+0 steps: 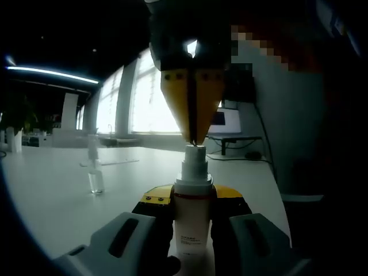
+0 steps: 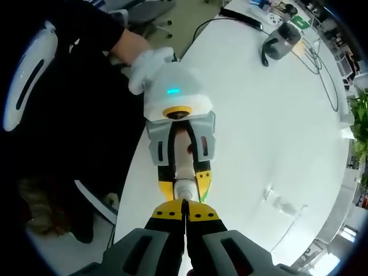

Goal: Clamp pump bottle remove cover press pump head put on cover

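While its label print stays unreadable, left tool (image 1: pixel 192 221) clamps pump bottle (image 1: pixel 192 218).

**No legible text**

We find small dark print on the lower front of the pump bottle (image 1: pixel 192 221) in the left gripper view, but it is too fine and blurred for us to read a word or brand. In the right gripper view we see a green item (image 2: pixel 300 21) at the far end of the tabletop (image 2: pixel 270 132); any marking on it is too small to make out.
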{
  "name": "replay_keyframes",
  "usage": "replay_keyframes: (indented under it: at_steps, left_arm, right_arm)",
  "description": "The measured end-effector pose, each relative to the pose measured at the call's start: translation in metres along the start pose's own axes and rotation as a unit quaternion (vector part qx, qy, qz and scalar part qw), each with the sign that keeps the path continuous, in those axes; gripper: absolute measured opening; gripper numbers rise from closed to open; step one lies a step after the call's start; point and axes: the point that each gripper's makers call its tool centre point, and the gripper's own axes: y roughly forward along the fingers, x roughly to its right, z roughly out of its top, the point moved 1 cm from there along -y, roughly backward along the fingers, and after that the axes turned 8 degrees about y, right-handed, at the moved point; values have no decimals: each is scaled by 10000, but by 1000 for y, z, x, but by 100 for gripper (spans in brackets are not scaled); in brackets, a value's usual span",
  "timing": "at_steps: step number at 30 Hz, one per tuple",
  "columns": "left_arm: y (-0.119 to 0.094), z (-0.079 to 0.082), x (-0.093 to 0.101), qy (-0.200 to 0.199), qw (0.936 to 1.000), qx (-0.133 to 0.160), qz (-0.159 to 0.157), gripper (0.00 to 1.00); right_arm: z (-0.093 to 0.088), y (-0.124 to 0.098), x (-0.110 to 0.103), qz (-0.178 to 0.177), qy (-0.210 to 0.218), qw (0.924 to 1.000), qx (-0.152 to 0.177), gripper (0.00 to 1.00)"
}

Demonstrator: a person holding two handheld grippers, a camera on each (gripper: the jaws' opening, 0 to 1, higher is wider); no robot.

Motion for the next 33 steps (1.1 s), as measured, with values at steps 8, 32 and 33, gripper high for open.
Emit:
replay_keyframes:
  at_steps: [8, 32, 33]
  left_arm:
    - [0, 0, 0, -4, 10000, 1, -1, 15]
    - [0, 0, -2, -7, 10000, 0, -5, 15]
    - [0, 0, -2, -7, 10000, -1, -6, 15]
  right_arm:
    - [1, 0, 0, 64, 11, 10000, 61, 0]
    - [0, 0, 0, 85, 12, 9999, 78, 0]
    - [0, 0, 0, 83, 4, 9999, 79, 0]
